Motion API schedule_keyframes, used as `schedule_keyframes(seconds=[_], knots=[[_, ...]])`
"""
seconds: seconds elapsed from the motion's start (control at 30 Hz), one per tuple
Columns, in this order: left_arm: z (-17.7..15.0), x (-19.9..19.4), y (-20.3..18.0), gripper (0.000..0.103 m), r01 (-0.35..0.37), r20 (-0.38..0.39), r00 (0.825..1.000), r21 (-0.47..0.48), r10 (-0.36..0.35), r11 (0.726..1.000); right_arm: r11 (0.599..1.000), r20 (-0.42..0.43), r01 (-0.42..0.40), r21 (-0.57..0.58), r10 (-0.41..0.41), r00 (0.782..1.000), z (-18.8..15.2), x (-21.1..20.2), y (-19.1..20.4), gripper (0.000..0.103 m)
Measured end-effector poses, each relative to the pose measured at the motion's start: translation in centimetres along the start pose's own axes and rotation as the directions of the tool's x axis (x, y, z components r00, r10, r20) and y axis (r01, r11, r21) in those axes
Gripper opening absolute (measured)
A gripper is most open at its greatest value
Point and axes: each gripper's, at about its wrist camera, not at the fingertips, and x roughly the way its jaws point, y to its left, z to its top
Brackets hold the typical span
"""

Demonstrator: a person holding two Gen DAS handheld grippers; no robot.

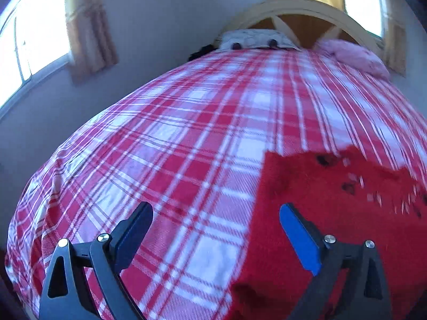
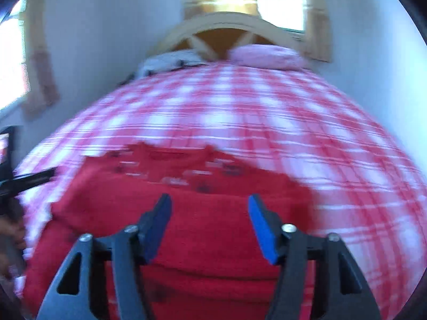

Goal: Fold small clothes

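A big bed (image 1: 186,133) with a red and white checked cover holds a soft, floppy red sweater (image 2: 202,229) at its near end. Both hand-held grippers, left hand-held gripper (image 1: 216,213) and right hand-held gripper (image 2: 209,204), have fingers apart, holding nothing. Grab its edge or corner.

**Left gripper spread wide above bed, red garment under right finger**

The left gripper (image 1: 216,213) is seen with its fingers set wide apart and nothing between them. Below it a red and white checked bedspread (image 1: 170,144) is spread over the bed. A red garment (image 1: 333,213) with small dark and pale marks is laid flat on the bedspread, ahead and to the right of the tool; its left edge runs between the two fingers, and the right finger (image 1: 299,237) is seen over it. Far ahead, a patterned pillow (image 1: 253,40) and a pink pillow (image 1: 355,56) are placed against a wooden headboard (image 1: 301,8). Curtained windows (image 1: 34,37) are seen to the left and ahead.
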Motion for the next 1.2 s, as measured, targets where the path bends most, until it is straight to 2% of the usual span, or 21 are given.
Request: schedule_keyframes(seconds=[0.07,0.1,0.13,0.23,0.27,0.33,0.37,0.43,0.5,0.53,0.6,0.63,0.73,0.77,0.8,0.87,0.93,1.0,1.07,1.17,1.2], knots=[[-1.0,1.5,-0.7,0.097,-0.042,-0.041,0.998,0.024,0.043,0.999,0.999,-0.076,0.03,0.036,-0.027,0.997,-0.8,1.9,-1.6,0.057],[-1.6,2.5,-0.9,0.097,-0.041,-0.086,0.995,0.028,0.044,0.999,0.999,-0.144,0.026,0.045,-0.02,0.989,-1.4,3.5,-2.1,0.057],[-1.5,2.9,-0.5,0.097,-0.015,-0.116,0.993,0.007,0.016,1.0,0.998,-0.163,0.009,0.057,0.0,0.987,-2.2,4.3,-2.6,0.057],[-0.5,1.8,1.5,0.097,0.022,-0.114,0.993,-0.061,-0.029,0.998,0.995,-0.128,-0.021,0.1,0.034,0.991,-1.6,3.1,-3.3,0.058],[-0.3,0.8,2.4,0.097,0.032,-0.094,0.995,-0.068,-0.038,0.997,0.992,-0.097,-0.021,0.128,0.033,0.995,-1.2,1.8,-3.7,0.058],[-0.2,-1.1,3.3,0.097,0.061,-0.045,0.997,-0.066,-0.064,0.996,0.979,0.015,-0.072,0.192,0.071,0.997,-0.7,-1.4,-4.7,0.059],[-0.3,-2.0,3.8,0.097,0.084,-0.022,0.996,-0.058,-0.086,0.995,0.972,0.062,-0.095,0.213,0.084,0.995,-0.6,-2.9,-5.4,0.063],[-1.0,-4.0,4.9,0.097,0.139,0.017,0.99,-0.031,-0.138,0.99,0.961,0.175,-0.131,0.245,0.089,0.981,-0.5,-6.8,-6.5,0.072],[-2.0,-5.8,5.8,0.097,0.193,0.043,0.98,-0.001,-0.193,0.981,0.953,0.3,-0.143,0.268,0.059,0.952,-1.0,-11.3,-7.8,0.078],[-2.4,-6.4,6.0,0.097,0.213,0.05,0.976,0.015,-0.214,0.977,0.952,0.337,-0.136,0.274,0.037,0.941,-1.0,-12.8,-8.2,0.082],[-3.3,-7.7,6.7,0.097,0.251,0.062,0.965,0.049,-0.254,0.967,0.949,0.375,-0.135,0.285,0.019,0.927,-1.1,-14.9,-9.0,0.086],[-3.7,-8.5,7.3,0.097,0.279,0.06,0.957,0.069,-0.283,0.958,0.942,0.386,-0.162,0.294,0.039,0.922,-1.1,-16.0,-9.6,0.087],[-4.6,-10.6,8.7,0.097,0.34,0.057,0.935,0.124,-0.349,0.932,0.878,0.41,-0.34,0.337,0.188,0.893,-2.3,-19.0,-12.3,0.087],[-5.0,-11.2,9.1,0.097,0.346,0.067,0.931,0.142,-0.358,0.927,0.869,0.417,-0.349,0.35,0.189,0.889,-2.8,-20.0,-12.9,0.087],[-5.4,-12.1,9.7,0.097,0.347,0.085,0.927,0.174,-0.365,0.922,0.873,0.423,-0.335,0.355,0.17,0.89,-3.3,-21.6,-13.5,0.087],[-6.4,-13.0,10.2,0.097,0.348,0.094,0.922,0.228,-0.376,0.91,0.904,0.425,-0.264,0.335,0.105,0.899,-4.2,-24.4,-14.1,0.087],[-7.8,-13.7,10.4,0.097,0.344,0.071,0.922,0.299,-0.381,0.89,0.933,0.426,-0.162,0.322,0.01,0.905,-5.5,-27.8,-14.9,0.087],[-9.6,-14.2,10.4,0.097,0.355,0.033,0.92,0.346,-0.39,0.868,0.94,0.426,-0.109,0.323,-0.041,0.904,-6.7,-31.0,-15.6,0.087],[-11.7,-14.6,10.3,0.097,0.409,-0.032,0.903,0.369,-0.428,0.835,0.946,0.415,-0.091,0.312,-0.049,0.909,-8.0,-32.8,-16.1,0.087],[-15.6,-14.8,10.2,0.097,0.512,-0.15,0.857,0.351,-0.493,0.784,0.959,0.344,-0.088,0.271,-0.011,0.939,-10.3,-32.5,-15.1,0.09],[-16.6,-14.9,10.0,0.097,0.527,-0.166,0.849,0.343,-0.502,0.777,0.96,0.306,-0.099,0.262,0.015,0.952,-11.2,-31.4,-14.5,0.09]])
